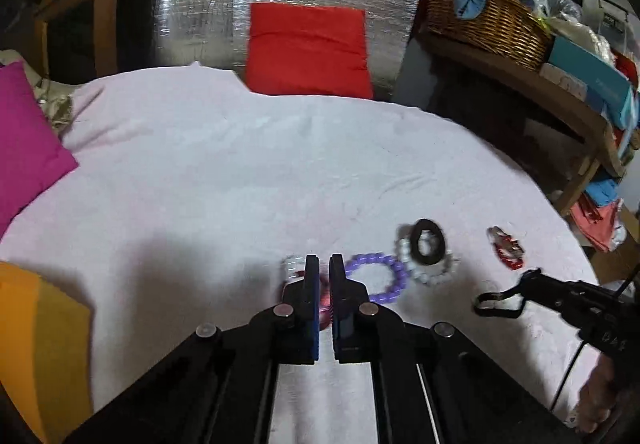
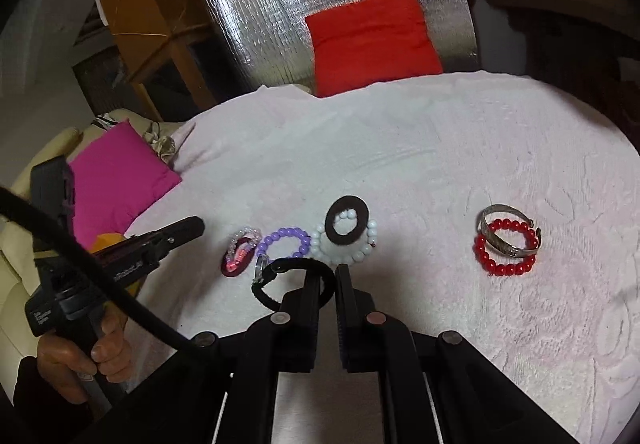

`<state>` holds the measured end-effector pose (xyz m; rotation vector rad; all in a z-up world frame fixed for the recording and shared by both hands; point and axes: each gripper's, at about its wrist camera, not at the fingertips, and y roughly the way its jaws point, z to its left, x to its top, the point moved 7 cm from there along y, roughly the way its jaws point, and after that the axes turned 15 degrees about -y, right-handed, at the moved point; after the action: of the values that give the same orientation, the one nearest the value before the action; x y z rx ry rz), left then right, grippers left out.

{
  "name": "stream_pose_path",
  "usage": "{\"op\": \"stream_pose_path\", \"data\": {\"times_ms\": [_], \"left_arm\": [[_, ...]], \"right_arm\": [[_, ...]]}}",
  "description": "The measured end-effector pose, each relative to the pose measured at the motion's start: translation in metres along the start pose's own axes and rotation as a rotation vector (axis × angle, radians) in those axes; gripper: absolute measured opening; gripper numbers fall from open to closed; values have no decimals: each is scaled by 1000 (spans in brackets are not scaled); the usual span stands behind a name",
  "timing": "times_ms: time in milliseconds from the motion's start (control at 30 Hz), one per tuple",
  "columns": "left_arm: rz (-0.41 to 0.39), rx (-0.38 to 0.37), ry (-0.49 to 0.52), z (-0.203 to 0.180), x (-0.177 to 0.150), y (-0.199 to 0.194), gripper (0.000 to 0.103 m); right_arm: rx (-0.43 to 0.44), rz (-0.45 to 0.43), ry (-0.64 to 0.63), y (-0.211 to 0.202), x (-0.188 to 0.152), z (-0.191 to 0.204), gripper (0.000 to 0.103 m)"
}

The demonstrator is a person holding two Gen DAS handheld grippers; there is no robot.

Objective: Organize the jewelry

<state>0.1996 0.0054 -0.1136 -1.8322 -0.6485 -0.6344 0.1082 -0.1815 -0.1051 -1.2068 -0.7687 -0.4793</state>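
Gripping a black elastic hair band [image 2: 294, 282] in my nearly closed right tool [image 2: 328, 272], near the purple bead bracelet [image 2: 285, 243] on the white-covered bench [image 2: 440, 164]; left tool [image 1: 323, 264] nearly closed, grip unclear.

Both grippers black. Left gripper [image 1: 324, 264]: flat rectangular fingers [image 1: 311, 296], blue edge on the inner pads, linkage arms pinned with round silver screws. Right gripper [image 2: 329, 272]: same build, one copper-toned screw among the silver. Thick black cable [image 2: 80, 256] crosses just left of the right gripper. Bare-skinned left hand [image 2: 86, 362] on a grip with small white lettering; dark sleeve at the wrist.
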Motion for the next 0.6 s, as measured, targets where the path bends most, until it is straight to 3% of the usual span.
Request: {"op": "stream_pose_path", "data": {"times_ms": [67, 200, 600], "left_arm": [[21, 61, 9, 8, -3, 10, 9], [75, 77, 32, 11, -16, 26, 25], [144, 54, -20, 2, -23, 53, 27]], "right_arm": [[0, 8, 12, 0, -2, 2, 8], [-8, 39, 10, 7, -8, 6, 8], [-14, 82, 41, 18, -17, -8, 8]]}}
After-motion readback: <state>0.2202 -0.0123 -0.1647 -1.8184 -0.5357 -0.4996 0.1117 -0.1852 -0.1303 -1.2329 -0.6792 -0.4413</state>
